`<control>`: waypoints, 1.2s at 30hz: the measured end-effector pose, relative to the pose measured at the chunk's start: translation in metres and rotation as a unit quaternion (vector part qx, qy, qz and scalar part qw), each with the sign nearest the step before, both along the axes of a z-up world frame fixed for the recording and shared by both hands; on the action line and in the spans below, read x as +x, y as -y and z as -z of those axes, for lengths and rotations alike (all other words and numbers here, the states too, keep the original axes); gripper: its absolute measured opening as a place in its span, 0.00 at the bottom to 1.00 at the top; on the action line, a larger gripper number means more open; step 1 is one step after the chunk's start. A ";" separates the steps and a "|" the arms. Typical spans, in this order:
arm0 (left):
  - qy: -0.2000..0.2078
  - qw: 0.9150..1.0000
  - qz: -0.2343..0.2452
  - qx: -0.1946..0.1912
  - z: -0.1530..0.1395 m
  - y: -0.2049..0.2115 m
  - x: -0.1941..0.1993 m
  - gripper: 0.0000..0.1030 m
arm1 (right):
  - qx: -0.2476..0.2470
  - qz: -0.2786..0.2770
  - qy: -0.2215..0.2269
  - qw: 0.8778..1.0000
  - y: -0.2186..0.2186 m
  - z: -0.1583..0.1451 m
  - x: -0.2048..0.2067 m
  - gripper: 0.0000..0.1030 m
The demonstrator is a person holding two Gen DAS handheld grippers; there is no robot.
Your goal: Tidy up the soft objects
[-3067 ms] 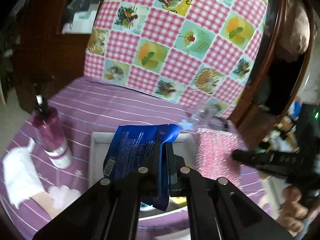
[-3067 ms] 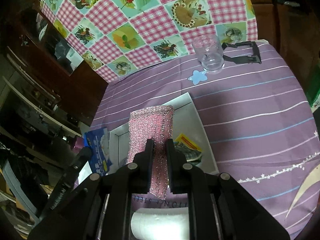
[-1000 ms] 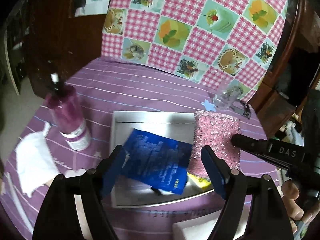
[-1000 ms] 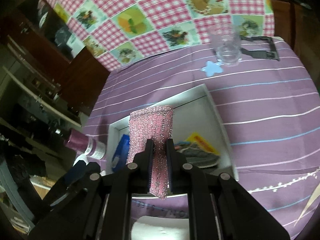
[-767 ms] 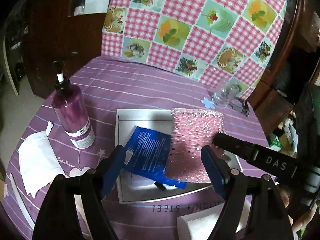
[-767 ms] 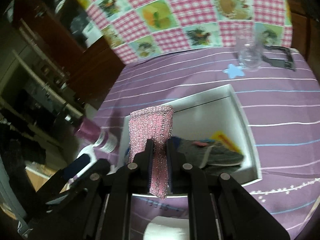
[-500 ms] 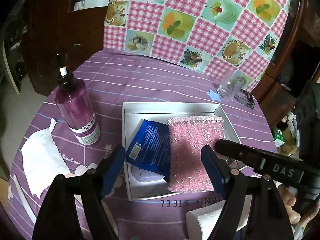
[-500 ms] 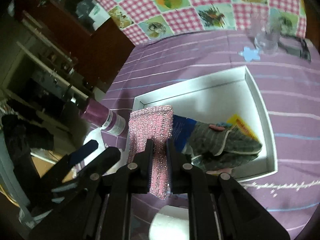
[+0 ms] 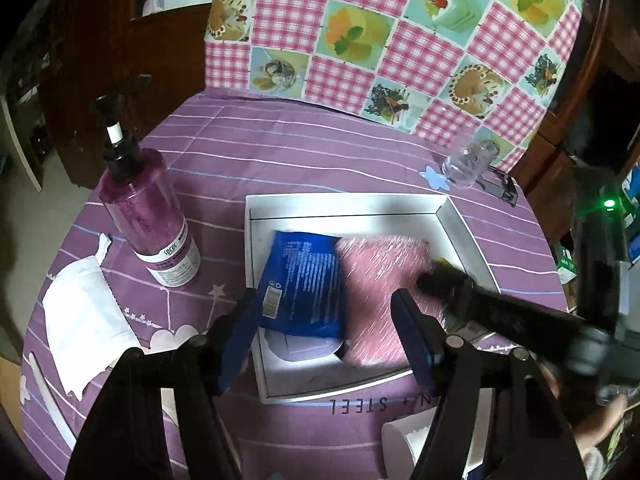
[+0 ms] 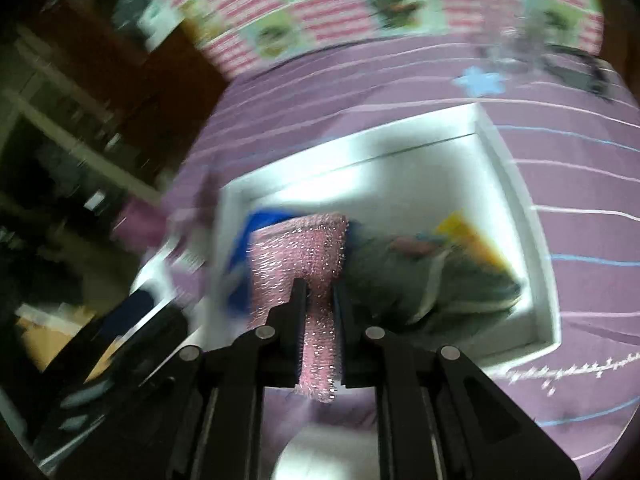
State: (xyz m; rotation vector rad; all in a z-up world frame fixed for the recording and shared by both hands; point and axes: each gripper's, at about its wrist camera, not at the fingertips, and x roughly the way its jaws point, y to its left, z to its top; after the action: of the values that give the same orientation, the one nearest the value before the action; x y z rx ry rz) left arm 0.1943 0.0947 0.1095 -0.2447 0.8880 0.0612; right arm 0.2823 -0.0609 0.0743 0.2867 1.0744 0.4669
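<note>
Right gripper [image 10: 318,300]: clenched on the pink sparkly sponge cloth [image 10: 304,256], whose far end reaches into the white tray [image 10: 516,216].
Left gripper [image 9: 326,328]: released, nothing between its pads; jaws have just been closing, poised over the tray's near-left part.
Blue packet [image 9: 304,280]: inside the tray, hard against the left wall, beside the pink cloth.
Grey garment [image 10: 432,280]: fills the tray's right half, over a yellow packet [image 10: 468,236].
Open room: bare tray floor along the far wall.
Surface edges: pump bottle [image 9: 148,220] and white tissue [image 9: 84,316] left of the tray; glass [image 9: 466,162] beyond the far-right corner.
</note>
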 end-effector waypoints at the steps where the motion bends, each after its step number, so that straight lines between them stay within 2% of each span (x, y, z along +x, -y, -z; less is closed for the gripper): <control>1: -0.001 1.000 -0.002 0.002 0.001 -0.001 0.001 0.65 | -0.004 0.010 0.014 1.000 0.001 0.000 0.001 0.13; 3: -0.002 1.000 -0.007 0.010 0.004 -0.001 0.003 0.65 | -0.007 0.034 0.039 0.999 0.004 0.000 0.002 0.12; 5: -0.005 1.000 -0.008 0.013 0.009 -0.001 0.006 0.65 | 0.010 0.041 0.046 0.998 0.006 0.002 0.003 0.12; 8: -0.016 1.000 0.001 0.014 0.021 0.004 0.014 0.65 | 0.018 0.014 0.059 0.998 -0.003 0.009 0.001 0.12; 11: -0.048 0.999 0.012 0.022 0.035 0.010 0.023 0.65 | 0.049 -0.011 0.029 0.998 -0.003 0.010 0.003 0.14; 14: -0.047 0.999 0.009 0.012 0.036 0.008 0.022 0.66 | 0.100 0.003 0.011 0.995 0.017 0.000 0.004 0.17; 16: -0.049 0.999 0.005 0.007 0.035 0.006 0.021 0.76 | 0.102 0.023 0.014 0.994 0.030 -0.014 0.001 0.31; 17: -0.049 0.999 0.004 0.008 0.035 0.005 0.020 0.76 | 0.105 0.022 0.018 0.994 0.033 -0.020 -0.001 0.49; 18: -0.049 0.999 0.003 0.010 0.035 0.005 0.020 0.77 | 0.115 0.017 0.026 0.993 0.037 -0.028 -0.004 0.62; 20: -0.052 0.999 0.001 0.007 0.035 0.005 0.020 0.76 | 0.125 0.012 0.030 0.992 0.041 -0.037 -0.010 0.64; 24: -0.042 0.999 0.007 -0.018 0.027 0.009 0.017 0.77 | 0.081 -0.006 0.012 0.997 0.043 -0.046 -0.022 0.65; 28: -0.031 0.999 0.011 -0.022 0.019 0.022 0.013 0.77 | 0.024 -0.016 0.057 0.998 0.056 -0.046 -0.053 0.65; 31: -0.008 0.999 0.020 -0.044 0.014 0.032 0.006 0.77 | 0.023 -0.036 0.106 0.993 0.071 -0.045 -0.075 0.64; 34: 0.015 0.999 0.015 -0.044 0.006 0.044 -0.001 0.77 | 0.025 -0.063 0.102 0.992 0.081 -0.043 -0.087 0.65; 36: 0.020 0.998 0.034 -0.051 0.000 0.050 -0.008 0.77 | 0.007 -0.043 0.110 0.993 0.091 -0.045 -0.100 0.65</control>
State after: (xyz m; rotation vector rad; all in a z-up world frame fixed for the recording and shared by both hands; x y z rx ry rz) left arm 0.1866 0.0450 0.1096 -0.3100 0.8593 -0.0519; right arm 0.1824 -0.1515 0.1195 0.1970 0.8705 0.5707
